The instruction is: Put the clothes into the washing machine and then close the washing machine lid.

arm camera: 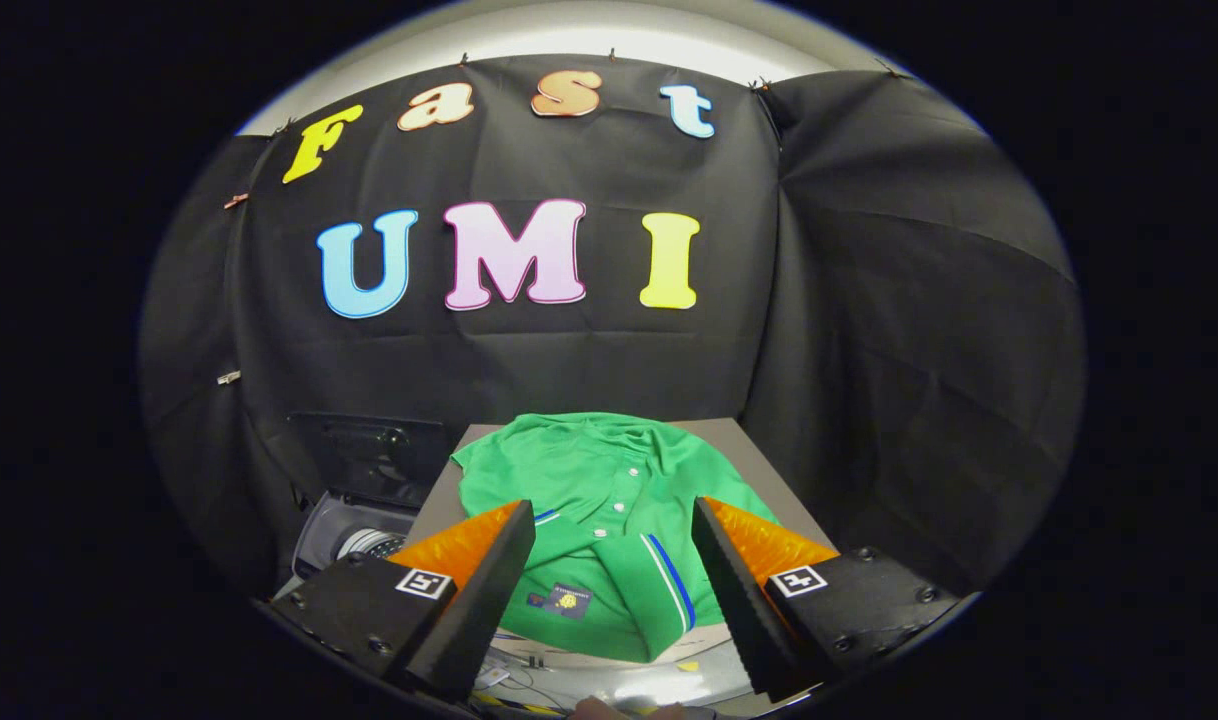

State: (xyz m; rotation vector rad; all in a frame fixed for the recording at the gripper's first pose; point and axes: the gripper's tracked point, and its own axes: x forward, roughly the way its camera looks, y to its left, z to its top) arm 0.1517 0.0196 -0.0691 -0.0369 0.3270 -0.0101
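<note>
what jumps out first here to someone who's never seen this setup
A bright green shirt lies spread on a small table, just ahead of the tongs and partly between their open fingers. Beside the table, lower down, sits the washing machine with its lid up and the drum showing.

Gripper [614,580] jaws spread wide, nothing between them but air above the folded green polo shirt [599,500] on the grey worktop [439,500]. Open grey washing machine tub [354,540] beside the worktop, unobstructed; black cloth wall close behind.
</note>
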